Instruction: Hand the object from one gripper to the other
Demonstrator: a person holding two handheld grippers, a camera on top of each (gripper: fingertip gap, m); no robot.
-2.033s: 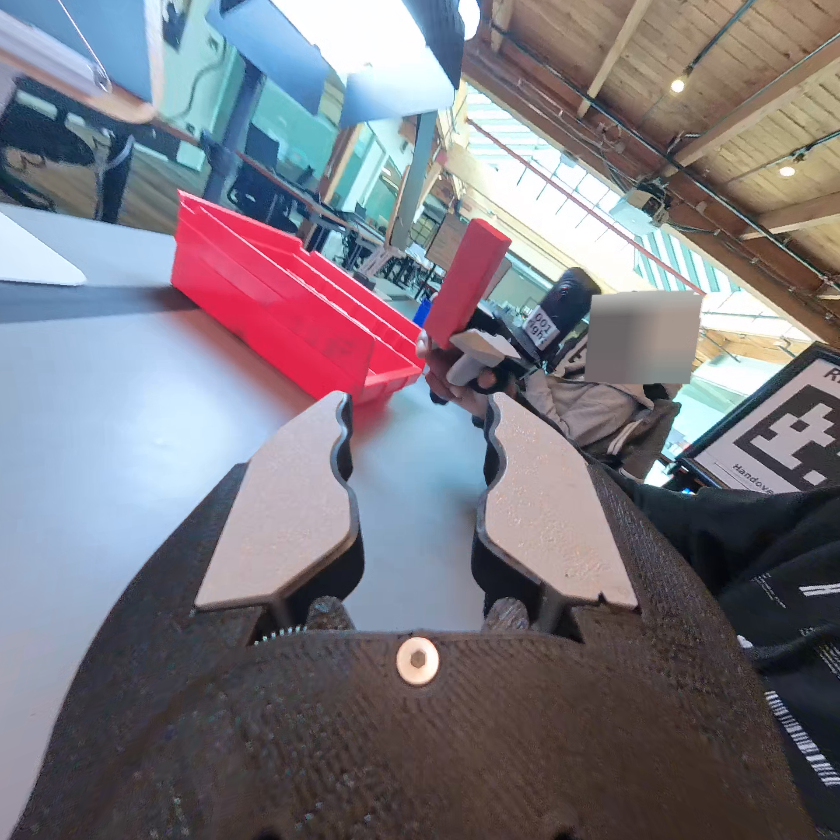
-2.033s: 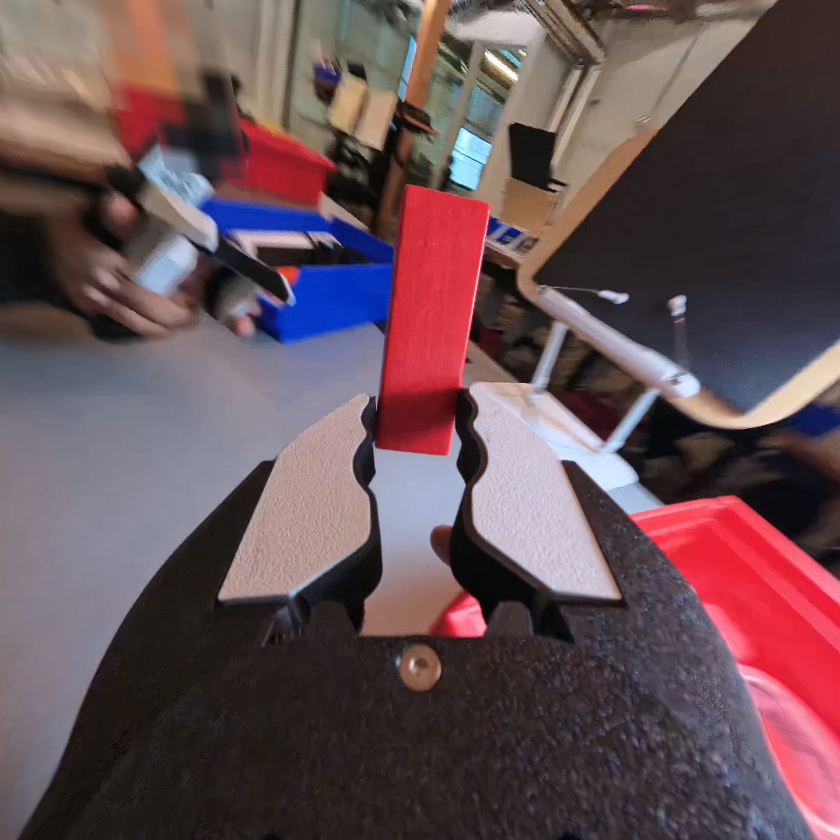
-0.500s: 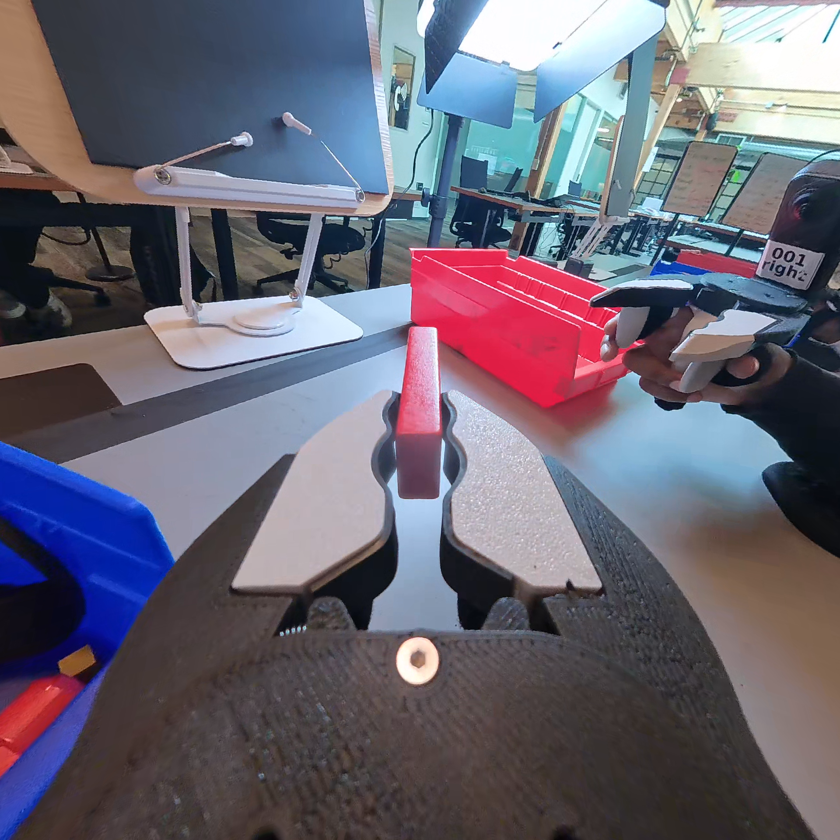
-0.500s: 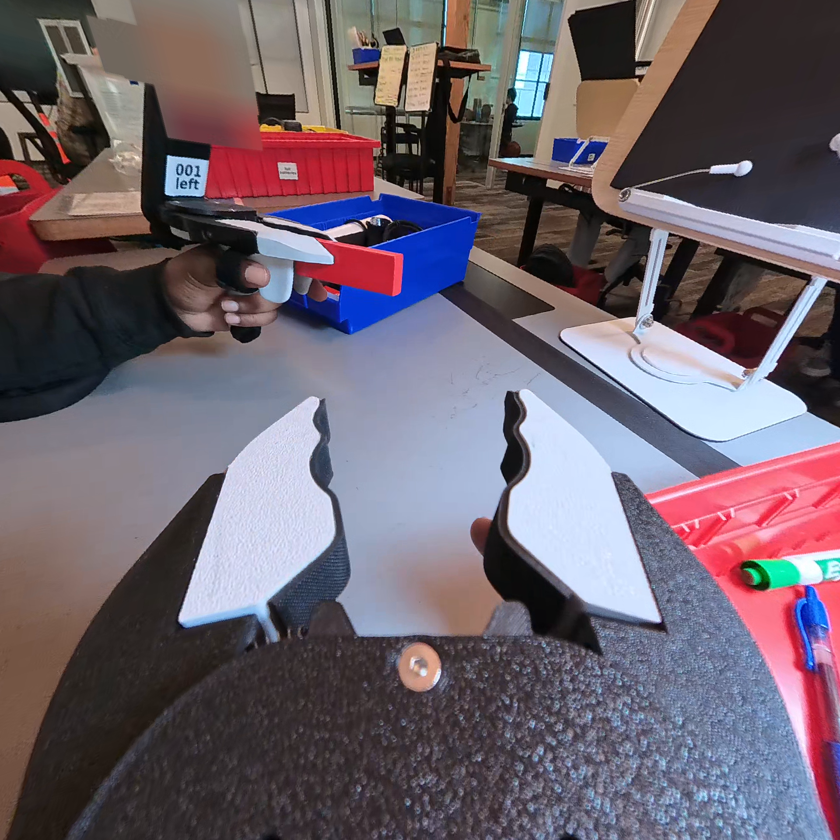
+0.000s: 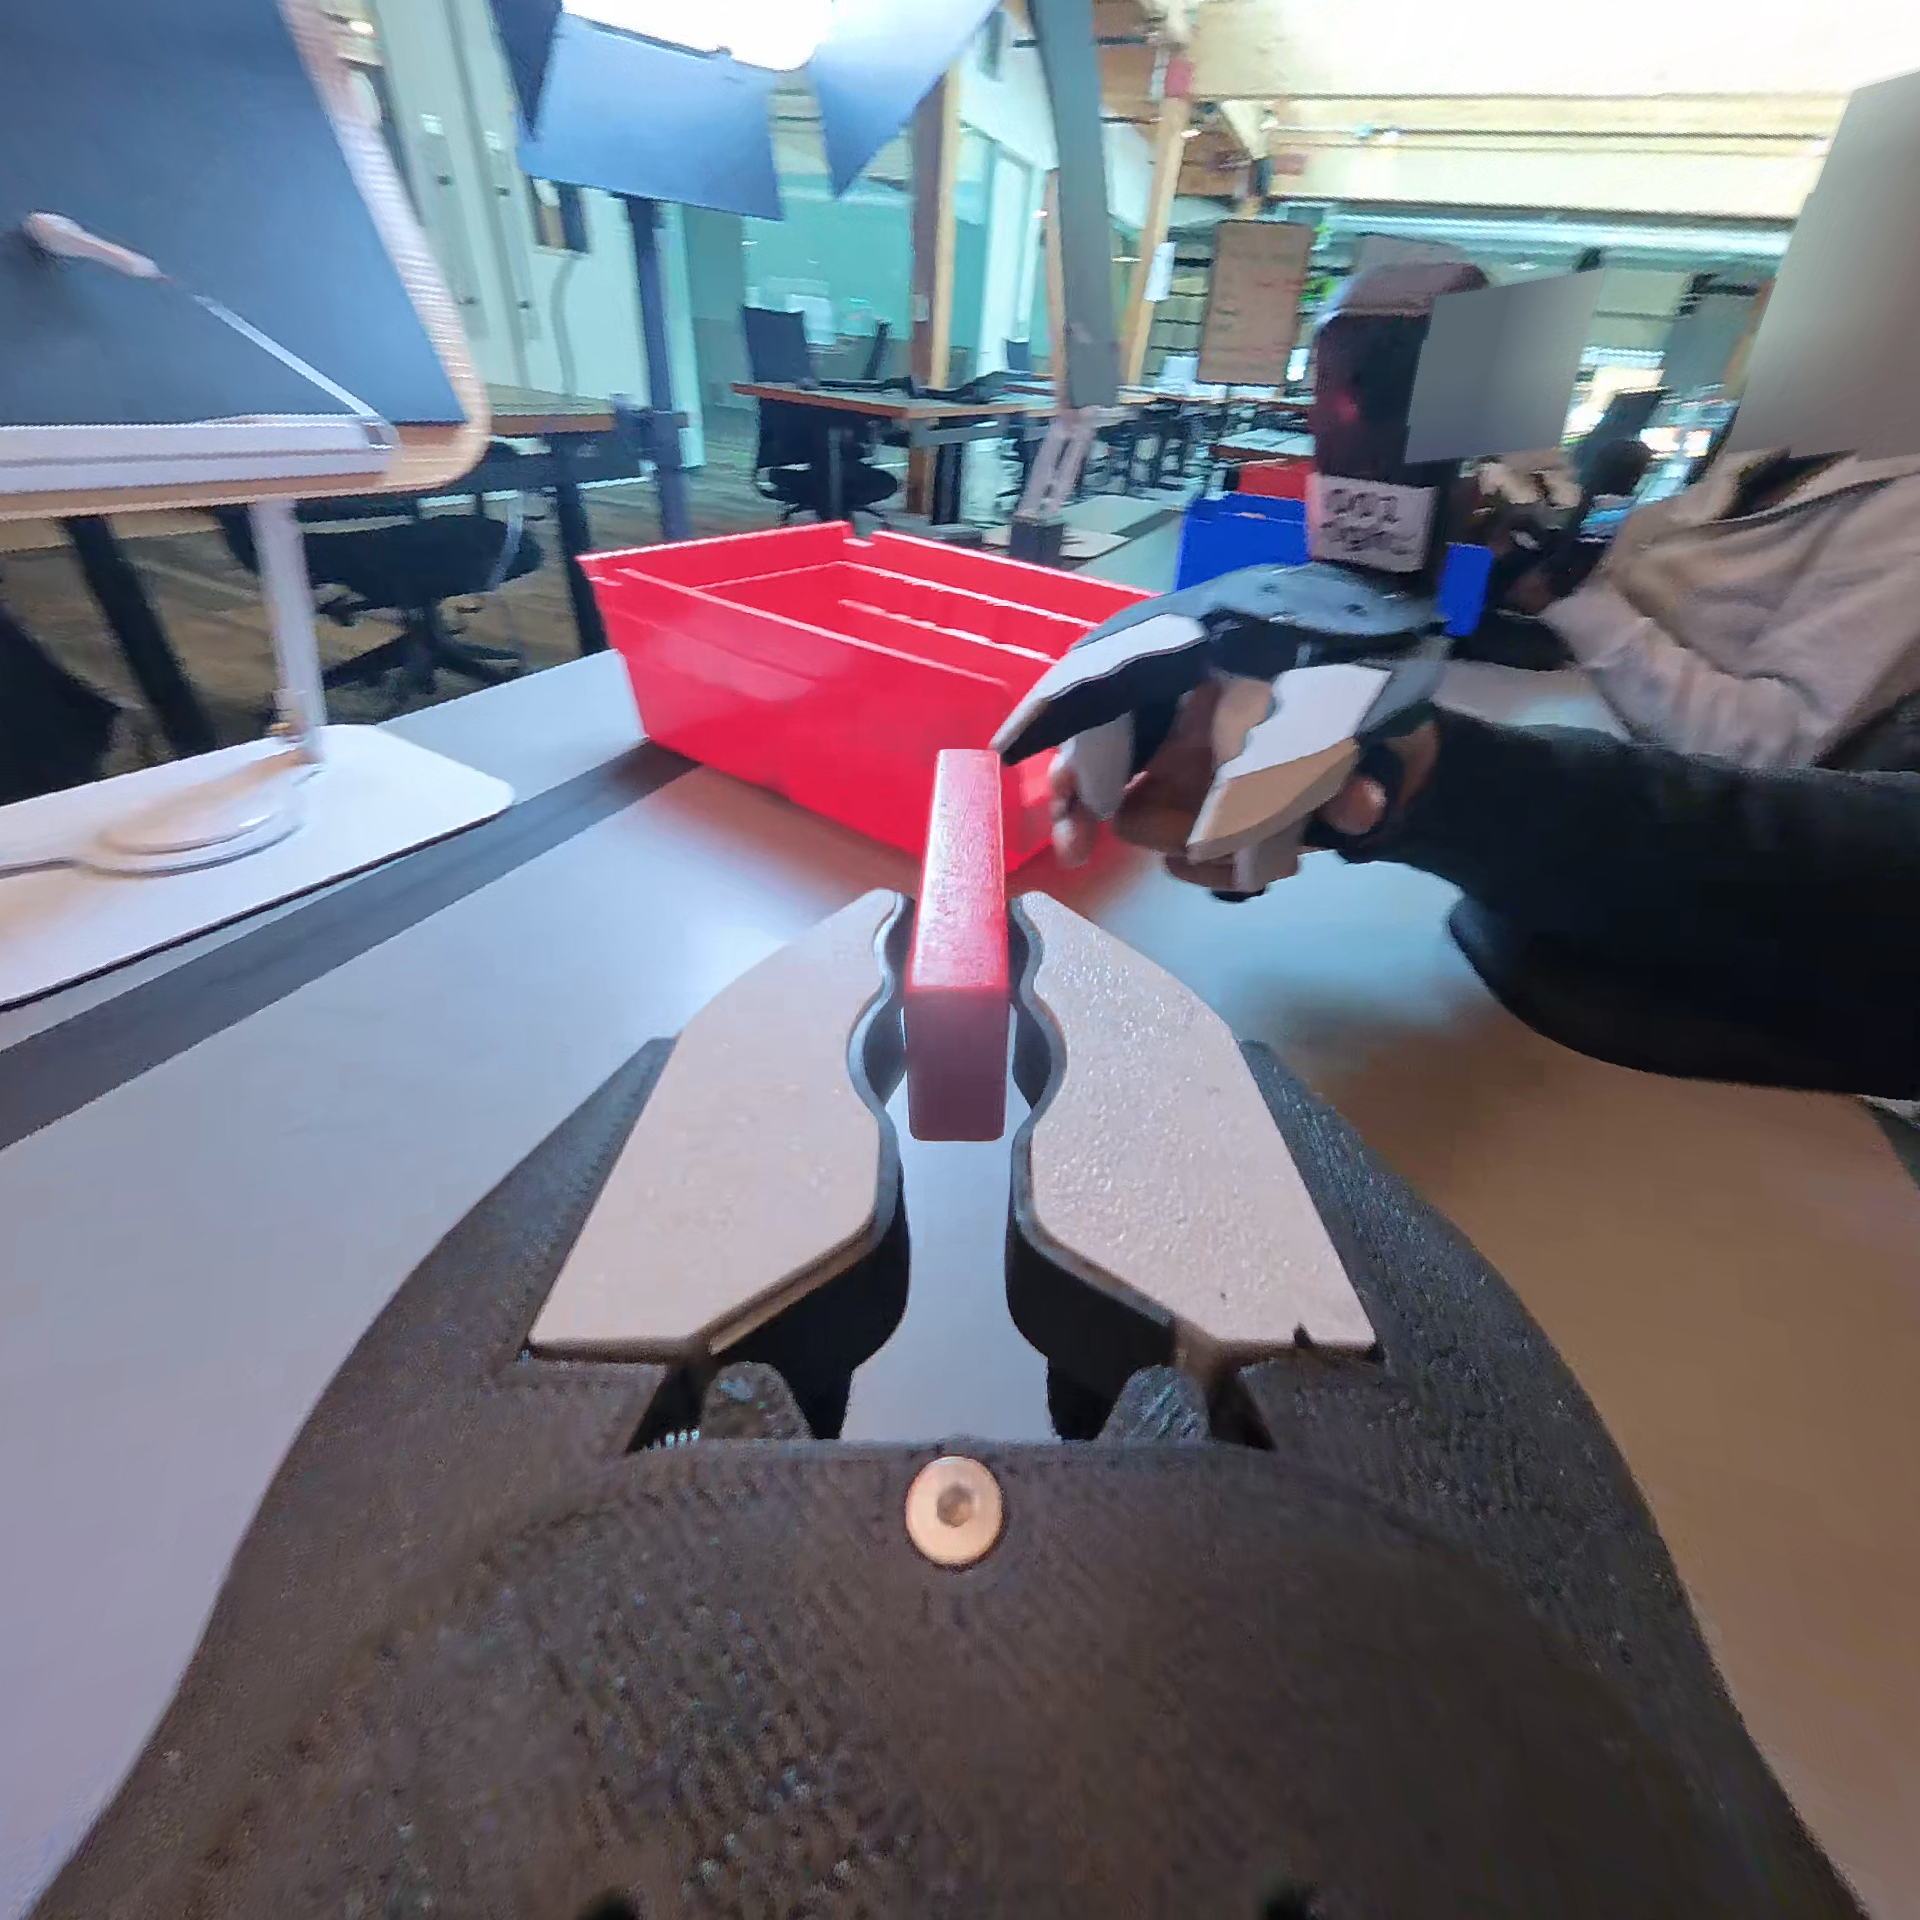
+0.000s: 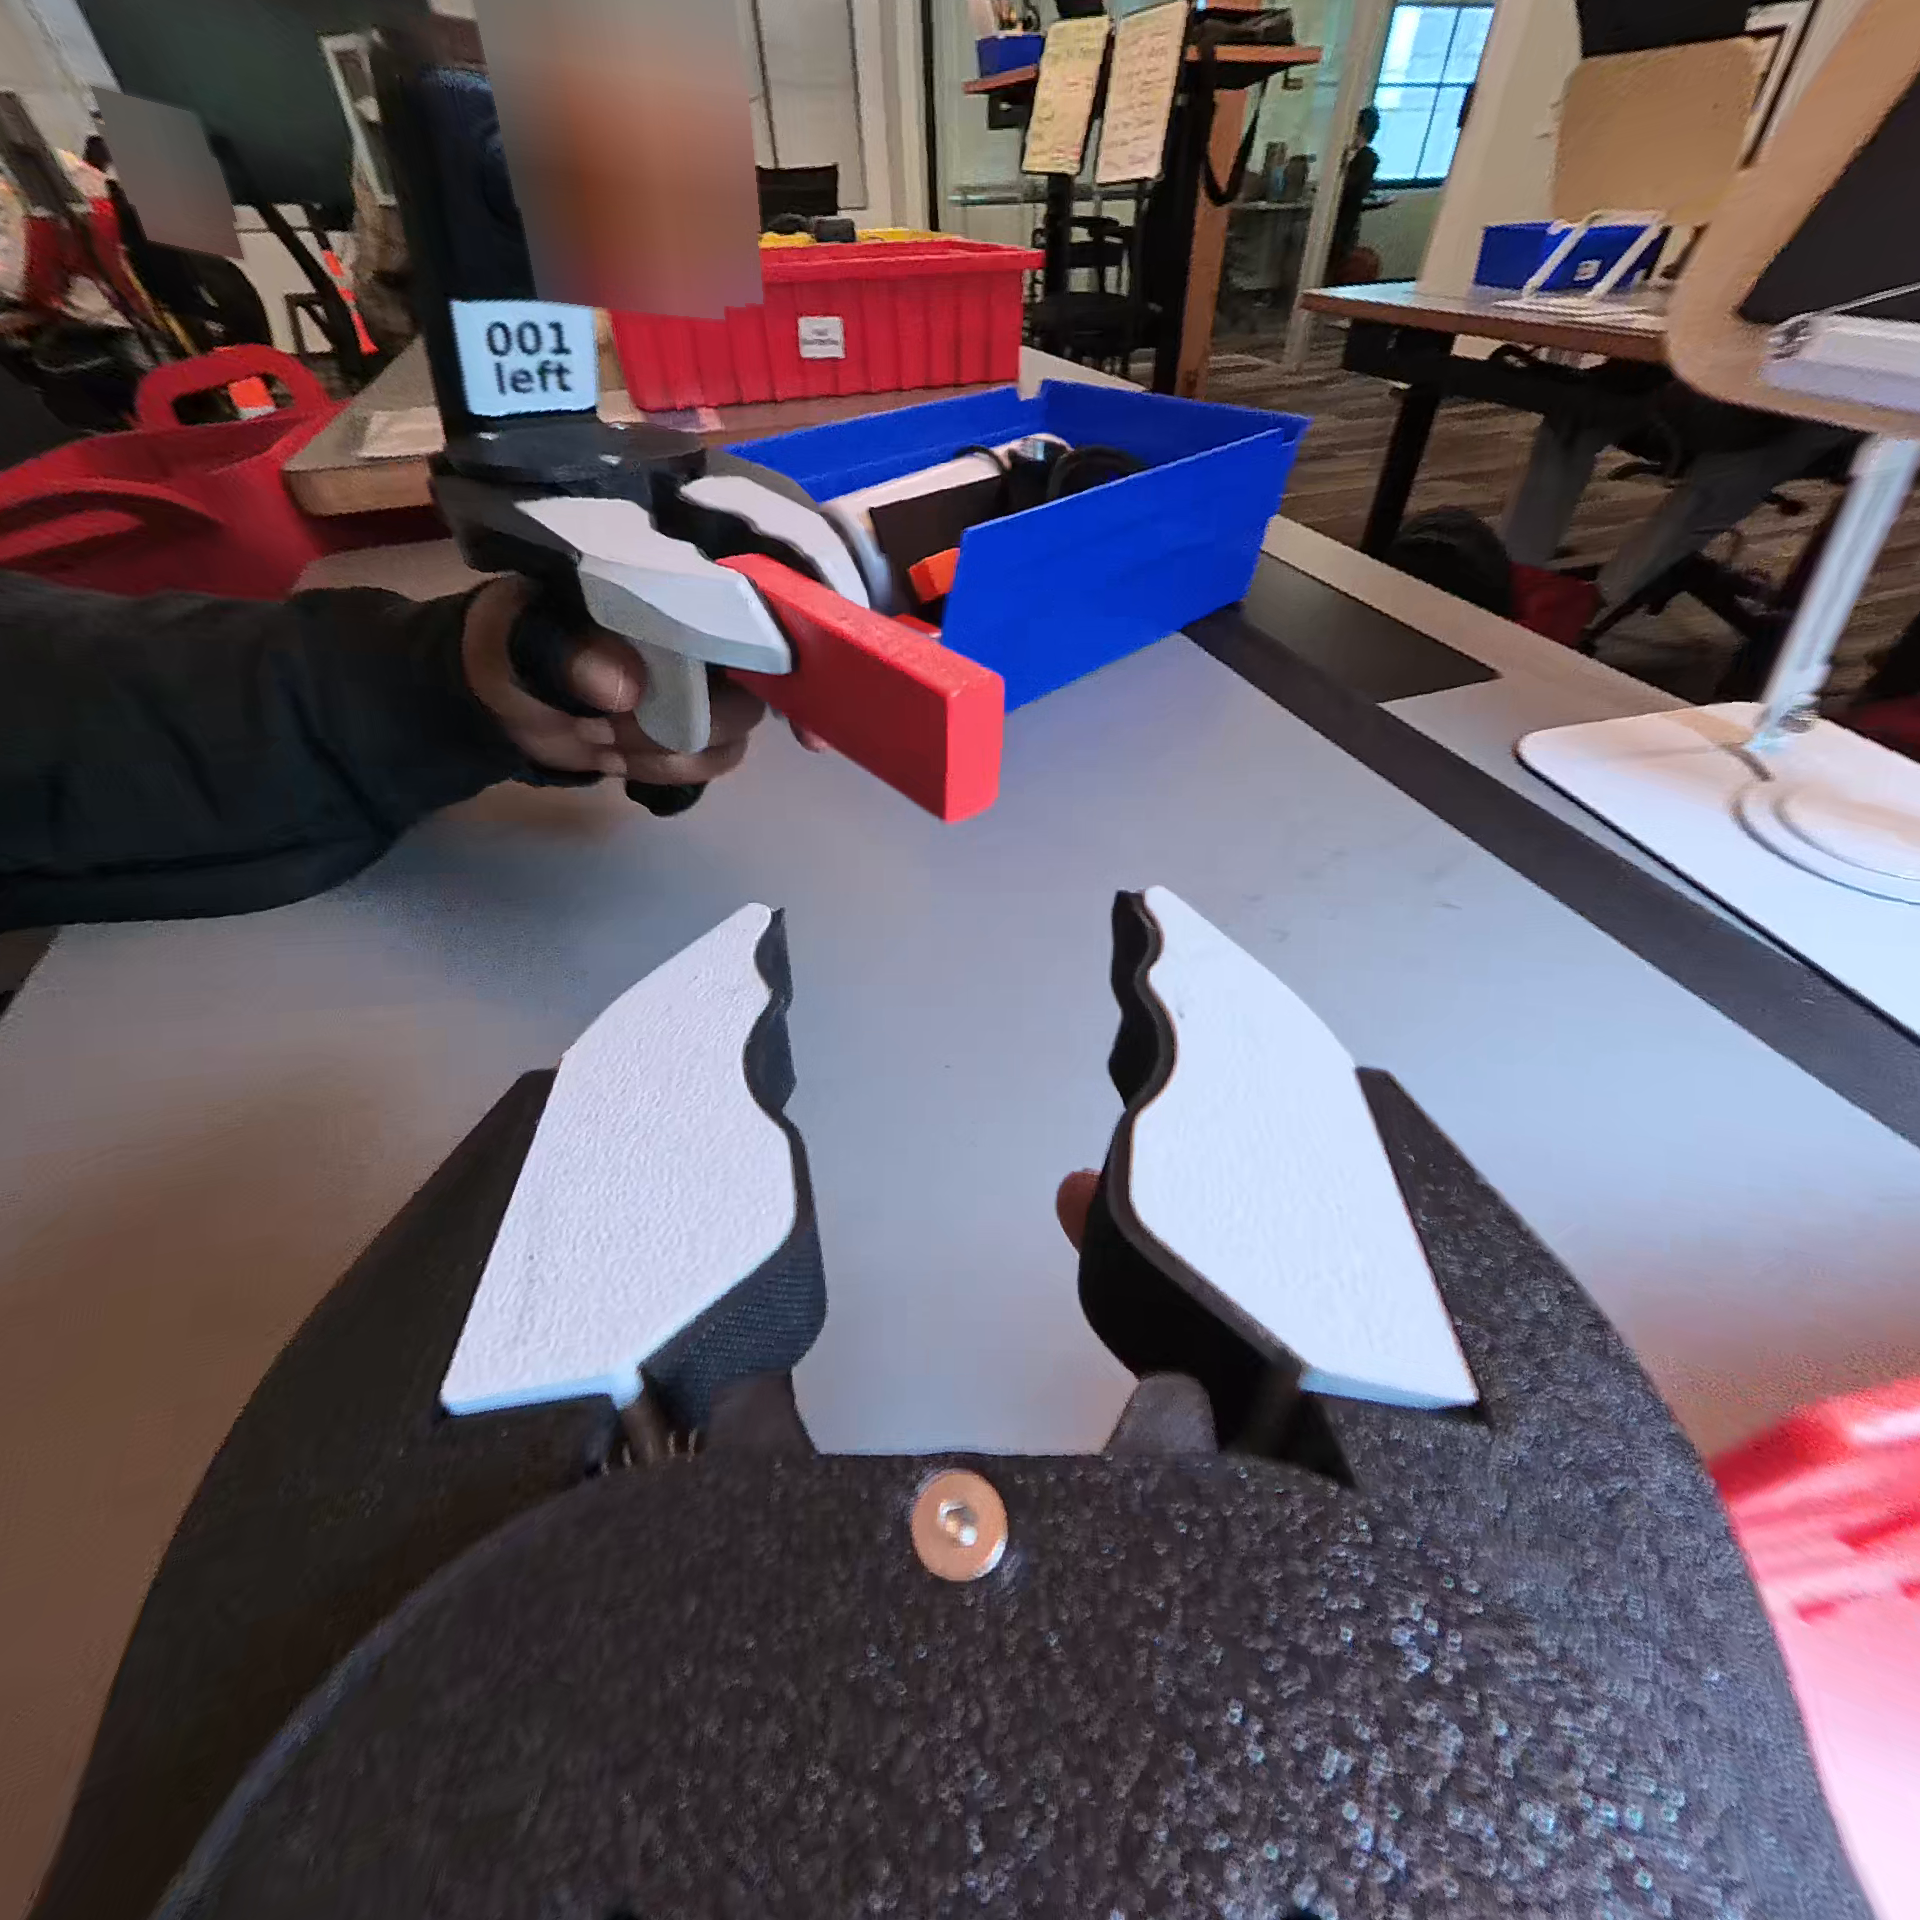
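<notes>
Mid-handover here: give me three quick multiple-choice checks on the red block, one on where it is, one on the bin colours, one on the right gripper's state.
1. Where is the red block?
A. in the left gripper
B. on the table
C. in the red bin

2. Bin behind the left gripper in the right wrist view?
A. green
B. blue
C. yellow

3. Right gripper jaws?
A. shut on the block
B. shut empty
C. open, empty

Answers: 1 A, the jaws clamp it; 2 B, the blue bin stands there; 3 C, only bare table shows in the wide gap.

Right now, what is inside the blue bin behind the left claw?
In the blue bin, a white item, black cable-like pieces and something small and orange show. The bin's front wall, the left claw and its red block cover the rest.
</notes>
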